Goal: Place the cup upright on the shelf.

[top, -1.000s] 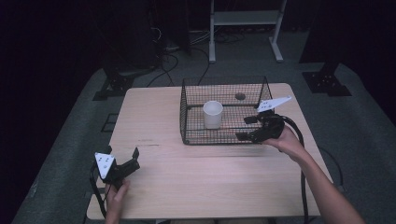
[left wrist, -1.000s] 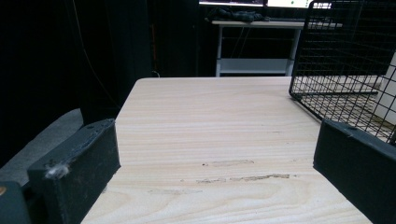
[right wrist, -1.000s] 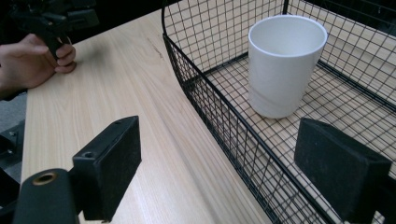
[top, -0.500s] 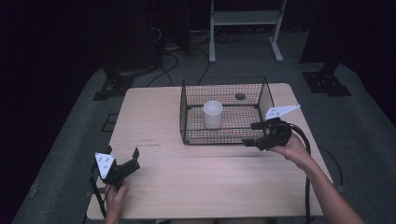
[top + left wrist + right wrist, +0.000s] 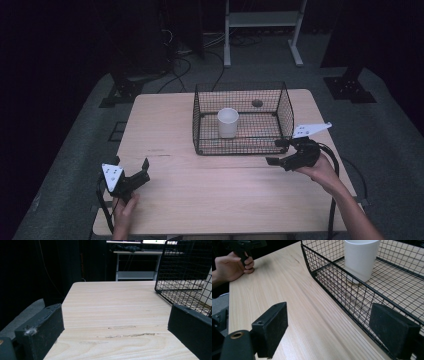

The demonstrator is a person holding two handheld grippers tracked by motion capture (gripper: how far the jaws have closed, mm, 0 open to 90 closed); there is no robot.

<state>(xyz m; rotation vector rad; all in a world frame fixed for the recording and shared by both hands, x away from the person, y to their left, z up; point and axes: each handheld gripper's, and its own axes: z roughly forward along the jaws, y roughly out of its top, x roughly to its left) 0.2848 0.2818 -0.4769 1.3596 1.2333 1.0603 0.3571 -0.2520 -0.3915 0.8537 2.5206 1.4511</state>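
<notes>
White cup [image 5: 228,122] stands upright inside the black wire basket [image 5: 243,145] at the middle of the wooden table [image 5: 220,190], untouched. Over the last second the right claw [image 5: 278,152] has drawn back from over the basket's near right corner to just outside its front wall; its jaws have closed a little with nothing between them and remain parted. Judging by that, the cup's placement looks finished and the hand is clearing away. The left claw [image 5: 131,170] rests released at the table's near left corner. The right gripper view looks through the mesh at the cup [image 5: 361,257] and takes in the person's left hand [image 5: 233,266] across the table; the left gripper view catches just the basket's corner [image 5: 183,272].
</notes>
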